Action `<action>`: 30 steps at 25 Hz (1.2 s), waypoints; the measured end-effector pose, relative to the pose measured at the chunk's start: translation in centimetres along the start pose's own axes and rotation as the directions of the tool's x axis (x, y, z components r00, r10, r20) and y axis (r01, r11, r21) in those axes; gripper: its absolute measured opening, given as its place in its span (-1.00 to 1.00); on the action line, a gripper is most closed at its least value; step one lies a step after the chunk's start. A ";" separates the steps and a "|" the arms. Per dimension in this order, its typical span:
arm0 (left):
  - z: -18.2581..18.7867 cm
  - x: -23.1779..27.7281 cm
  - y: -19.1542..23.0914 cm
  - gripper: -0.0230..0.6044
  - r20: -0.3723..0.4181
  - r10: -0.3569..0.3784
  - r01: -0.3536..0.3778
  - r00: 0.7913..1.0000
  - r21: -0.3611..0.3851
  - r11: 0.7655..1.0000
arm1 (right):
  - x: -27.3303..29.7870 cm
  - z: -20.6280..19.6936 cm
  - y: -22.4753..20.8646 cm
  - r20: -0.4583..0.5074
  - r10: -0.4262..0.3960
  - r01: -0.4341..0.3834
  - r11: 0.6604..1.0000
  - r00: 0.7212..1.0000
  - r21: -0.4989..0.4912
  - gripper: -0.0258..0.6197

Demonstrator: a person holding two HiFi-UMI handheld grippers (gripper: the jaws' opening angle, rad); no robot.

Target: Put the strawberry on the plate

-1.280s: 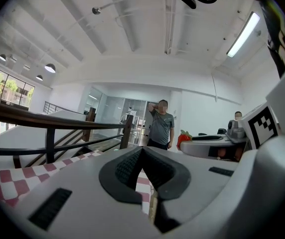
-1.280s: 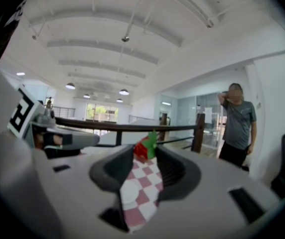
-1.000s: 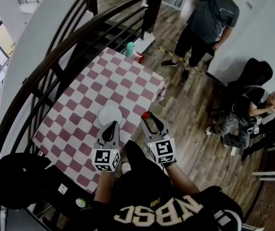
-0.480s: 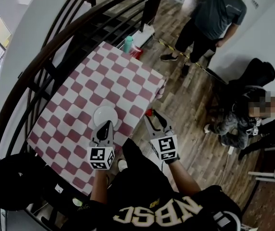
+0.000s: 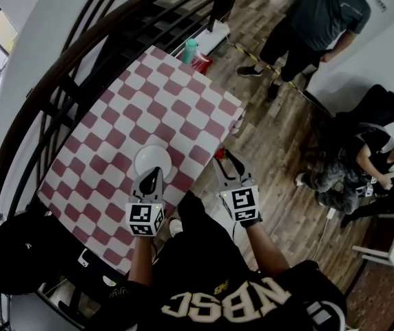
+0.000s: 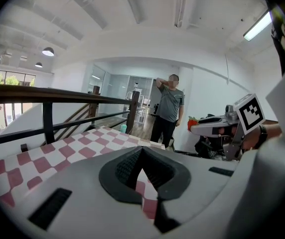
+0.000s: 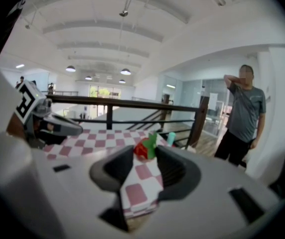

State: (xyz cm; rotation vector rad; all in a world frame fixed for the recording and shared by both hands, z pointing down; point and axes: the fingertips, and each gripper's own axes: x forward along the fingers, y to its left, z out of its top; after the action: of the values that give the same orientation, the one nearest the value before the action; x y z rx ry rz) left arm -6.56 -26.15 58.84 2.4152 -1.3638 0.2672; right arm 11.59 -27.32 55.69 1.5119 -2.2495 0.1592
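Note:
A white plate [image 5: 152,161] lies on the red-and-white checked table [image 5: 114,136], near its front edge. My left gripper [image 5: 152,176] hangs just over the plate's near rim, shut with nothing in it; in the left gripper view its jaws [image 6: 141,152] meet at the tips. My right gripper [image 5: 224,161] is off the table's right edge, above the wooden floor, and is shut on the red strawberry [image 5: 218,155]. In the right gripper view the strawberry [image 7: 144,149], with its green leaves, sits pinched between the jaw tips [image 7: 145,153]. The left gripper view also shows the strawberry [image 6: 193,123].
A teal bottle [image 5: 191,49] and a red item [image 5: 201,64] stand at the table's far corner. A dark stair railing [image 5: 80,67] curves along the table's left side. One person stands [image 5: 314,19] beyond the table; another sits [image 5: 362,164] at the right.
The head view has shifted a little. Both grippers keep much the same places, the right one still holding the strawberry beside the table's edge.

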 end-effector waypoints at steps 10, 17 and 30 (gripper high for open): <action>-3.1 0.1 2.6 -0.90 -0.091 0.044 -0.046 0.995 -0.027 0.999 | 5.0 -1.9 3.2 -0.064 0.135 -0.139 0.988 0.989 -0.061 -0.44; -5.7 1.0 4.8 -0.90 -0.141 0.064 -0.067 0.988 -0.014 0.998 | 8.9 -4.1 7.3 -0.123 0.282 -0.297 0.945 0.952 -0.133 -0.44; -10.5 1.9 7.0 -0.90 -0.274 0.063 -0.077 0.960 -0.039 0.996 | 14.9 -11.2 16.9 -0.338 0.510 -0.588 0.787 0.791 -0.187 -0.44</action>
State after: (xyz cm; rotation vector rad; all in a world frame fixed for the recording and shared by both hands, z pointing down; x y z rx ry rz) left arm -11.43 -26.86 70.61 2.1954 -1.3147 0.5561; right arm -5.30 -29.66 74.18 0.5997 -2.3010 0.1912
